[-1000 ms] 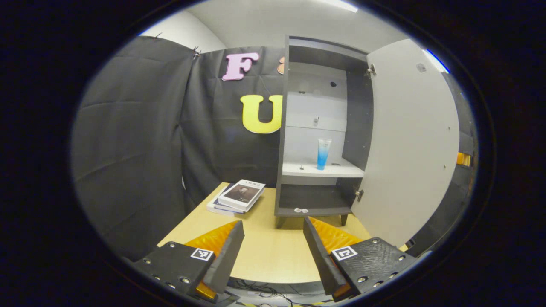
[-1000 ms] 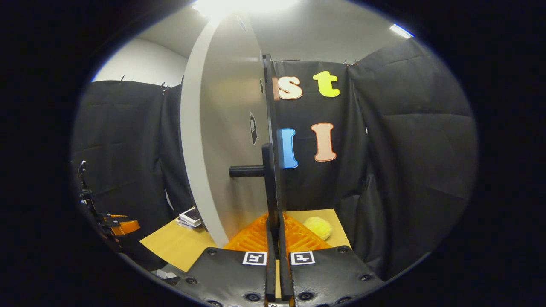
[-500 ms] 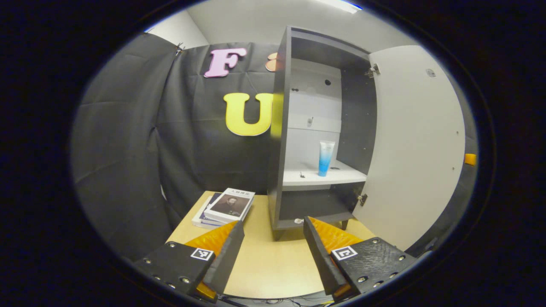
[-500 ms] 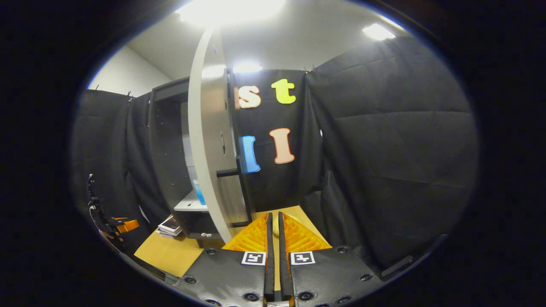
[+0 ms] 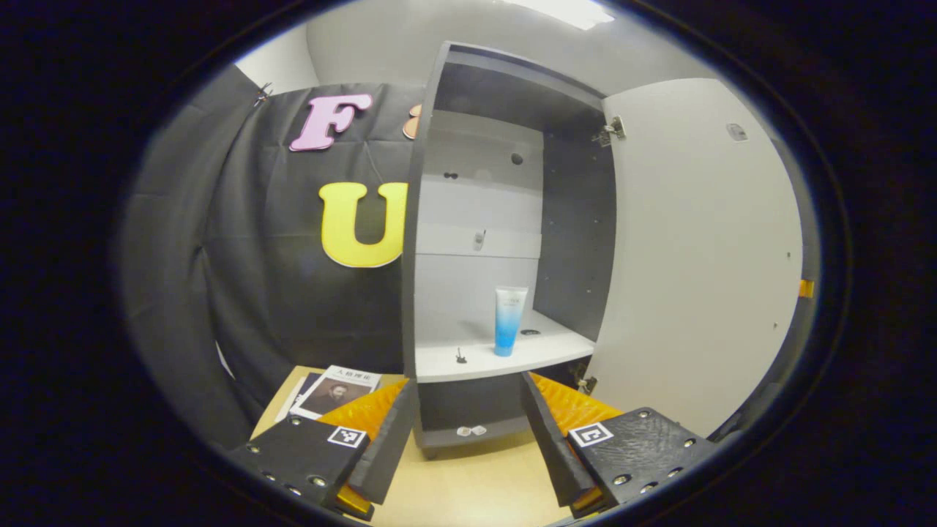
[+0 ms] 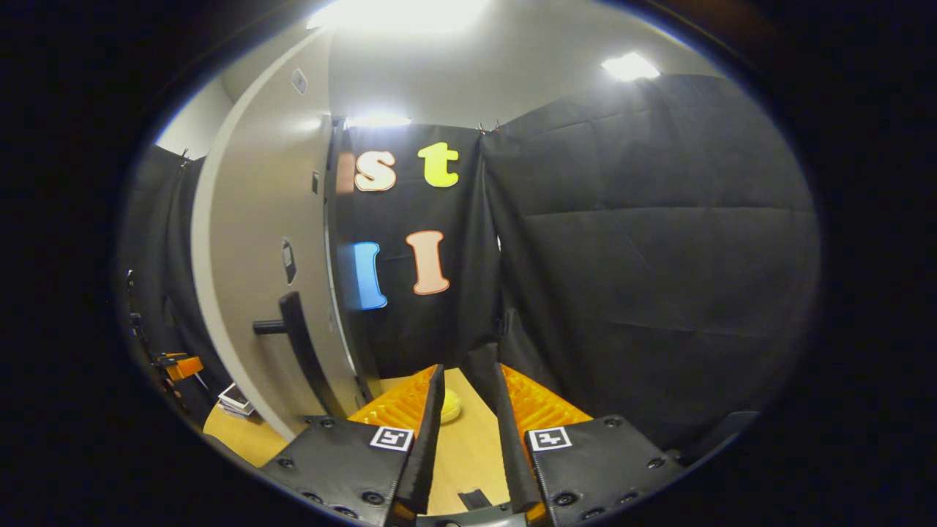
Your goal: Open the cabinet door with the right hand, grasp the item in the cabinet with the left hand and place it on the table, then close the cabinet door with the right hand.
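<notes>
Both views near cabinet door (image 5: 695,256)

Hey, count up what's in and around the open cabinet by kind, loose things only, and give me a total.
Tubes: 1, blue and white, upright on the shelf
Books: 2 visible, stacked on the table
Yellow balls: 1, on the table
Total: 4

The cabinet (image 5: 578,219) stands at the centre of the left gripper view, dark-walled with a pale back panel, resting on the counter (image 5: 476,483). Its door (image 5: 695,256) is swung wide open at the right of the frame; in the right gripper view it fills the left side, showing a dark handle (image 6: 293,329). A tube (image 5: 509,320), white fading to blue, stands upright on the white shelf (image 5: 498,359), just below centre.
</notes>
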The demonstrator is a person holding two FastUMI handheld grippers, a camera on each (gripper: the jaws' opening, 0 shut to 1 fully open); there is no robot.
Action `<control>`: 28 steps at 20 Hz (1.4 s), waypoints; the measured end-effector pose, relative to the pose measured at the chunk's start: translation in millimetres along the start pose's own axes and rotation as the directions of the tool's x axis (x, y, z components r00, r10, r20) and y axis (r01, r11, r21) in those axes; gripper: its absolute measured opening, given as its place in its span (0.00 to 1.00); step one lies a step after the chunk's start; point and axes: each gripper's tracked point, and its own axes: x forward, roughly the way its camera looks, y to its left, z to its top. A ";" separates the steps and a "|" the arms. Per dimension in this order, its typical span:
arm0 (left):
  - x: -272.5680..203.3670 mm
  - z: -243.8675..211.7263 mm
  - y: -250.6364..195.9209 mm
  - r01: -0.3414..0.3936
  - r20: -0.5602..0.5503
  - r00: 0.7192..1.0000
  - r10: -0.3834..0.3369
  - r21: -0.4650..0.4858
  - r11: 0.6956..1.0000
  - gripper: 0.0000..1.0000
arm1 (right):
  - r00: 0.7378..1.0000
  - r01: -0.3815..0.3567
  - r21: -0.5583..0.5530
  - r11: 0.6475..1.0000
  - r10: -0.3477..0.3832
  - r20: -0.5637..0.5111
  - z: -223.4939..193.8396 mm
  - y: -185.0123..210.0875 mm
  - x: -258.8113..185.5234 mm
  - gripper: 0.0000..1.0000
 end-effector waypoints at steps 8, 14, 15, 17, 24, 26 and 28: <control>115.1 16.4 -36.1 0.016 0.005 1.000 -0.016 0.001 1.000 0.84 | 0.999 0.054 0.070 0.996 -0.054 -0.009 -15.8 -49.8 94.2 0.98; 196.1 -5.1 -58.7 0.046 -0.044 0.998 -0.046 0.009 0.999 0.85 | 0.998 0.049 0.004 0.999 -0.049 -0.027 -20.3 -69.2 147.9 0.98; 205.8 -7.5 -61.0 0.042 -0.051 0.998 -0.041 0.013 0.999 0.85 | 0.999 0.042 0.008 0.999 -0.041 -0.031 -21.0 -70.6 156.7 0.98; 222.9 -7.4 -62.4 0.025 -0.050 0.998 -0.024 0.021 0.999 0.85 | 0.999 0.024 0.019 1.000 -0.023 -0.043 -24.5 -72.8 171.9 0.98; 258.1 0.3 -62.2 0.003 -0.040 0.999 0.001 0.111 0.994 0.84 | 0.995 -0.031 -0.006 0.999 0.031 -0.092 -36.9 -75.6 205.2 0.98; 257.7 2.6 -59.2 -0.025 -0.017 0.999 0.028 0.116 0.993 0.75 | 0.994 -0.047 0.004 0.999 0.047 -0.096 -36.1 -73.9 212.9 0.98; 259.0 -3.9 -61.0 -0.016 -0.035 0.999 0.019 0.099 0.995 0.55 | 0.993 -0.062 0.016 0.998 0.063 -0.102 -37.0 -71.3 218.9 0.98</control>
